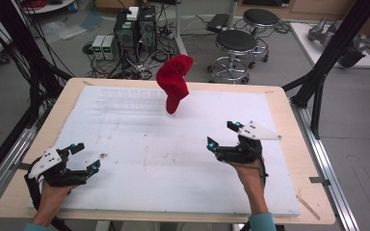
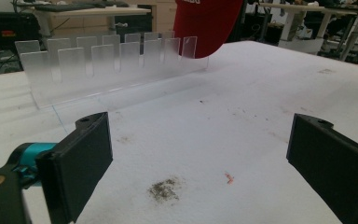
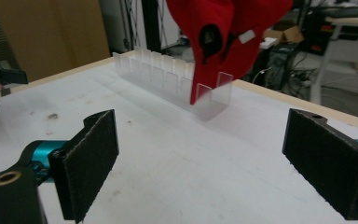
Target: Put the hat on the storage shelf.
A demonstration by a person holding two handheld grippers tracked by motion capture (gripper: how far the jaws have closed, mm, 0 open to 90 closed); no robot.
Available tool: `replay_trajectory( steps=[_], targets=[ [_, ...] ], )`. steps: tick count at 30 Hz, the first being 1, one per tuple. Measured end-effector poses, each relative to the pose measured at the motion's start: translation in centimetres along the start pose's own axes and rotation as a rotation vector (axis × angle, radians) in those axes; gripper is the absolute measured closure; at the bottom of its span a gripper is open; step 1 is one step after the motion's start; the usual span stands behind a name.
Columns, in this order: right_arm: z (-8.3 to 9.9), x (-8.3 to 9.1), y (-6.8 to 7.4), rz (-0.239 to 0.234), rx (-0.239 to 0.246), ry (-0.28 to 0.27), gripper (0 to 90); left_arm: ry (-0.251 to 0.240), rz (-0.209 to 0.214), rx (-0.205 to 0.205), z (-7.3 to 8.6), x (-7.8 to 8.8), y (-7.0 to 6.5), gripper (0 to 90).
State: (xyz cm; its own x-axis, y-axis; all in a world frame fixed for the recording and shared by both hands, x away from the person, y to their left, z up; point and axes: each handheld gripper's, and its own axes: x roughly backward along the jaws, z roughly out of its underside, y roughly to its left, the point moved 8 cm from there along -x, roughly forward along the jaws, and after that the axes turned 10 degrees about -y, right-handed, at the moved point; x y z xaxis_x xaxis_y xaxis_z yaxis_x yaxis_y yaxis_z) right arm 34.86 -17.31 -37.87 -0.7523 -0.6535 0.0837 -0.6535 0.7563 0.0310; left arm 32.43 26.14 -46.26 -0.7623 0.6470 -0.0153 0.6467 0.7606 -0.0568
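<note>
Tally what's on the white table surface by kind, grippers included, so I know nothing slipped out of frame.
Red cap, standing in the end of the rack: 1
Clear slotted rack: 1
Handheld grippers, left gripper and right gripper, both open with nothing between the jaws: 2
Total: 4

A slotted rack [image 1: 125,98] stood along the far part of the table [image 1: 289,120], with a cap [image 1: 174,79] propped upright in its right end. The left gripper [image 1: 84,156] lay near the front left corner, the right gripper [image 1: 221,134] at front right, both well apart from the rack. Stools [image 1: 236,45] stood on the floor behind the table.
</note>
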Motion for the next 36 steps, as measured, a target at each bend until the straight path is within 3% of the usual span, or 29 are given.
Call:
replay_trajectory(
  steps=[5,10,15,23,36],
  targets=[
    [2.1,3.8,-0.8,0.037,-0.005,-0.064,9.4,-0.001,-0.005,-0.014,0.0,0.0,-0.1,7.2],
    [4.7,5.6,-0.7,0.040,0.015,-0.110,9.4,-0.004,-0.006,-0.024,0.0,0.0,-0.2,7.2],
    [6.3,5.6,-0.2,0.043,0.023,-0.116,9.4,-0.011,-0.014,-0.019,0.0,0.0,-0.2,7.2],
    [7.8,5.1,-0.1,0.053,-0.009,-0.096,9.4,-0.010,-0.015,-0.029,0.0,0.1,-0.2,7.5],
    [8.8,4.9,-0.3,0.082,-0.011,-0.103,9.4,-0.029,-0.018,-0.040,-0.1,0.2,-0.4,7.5]
  ],
)
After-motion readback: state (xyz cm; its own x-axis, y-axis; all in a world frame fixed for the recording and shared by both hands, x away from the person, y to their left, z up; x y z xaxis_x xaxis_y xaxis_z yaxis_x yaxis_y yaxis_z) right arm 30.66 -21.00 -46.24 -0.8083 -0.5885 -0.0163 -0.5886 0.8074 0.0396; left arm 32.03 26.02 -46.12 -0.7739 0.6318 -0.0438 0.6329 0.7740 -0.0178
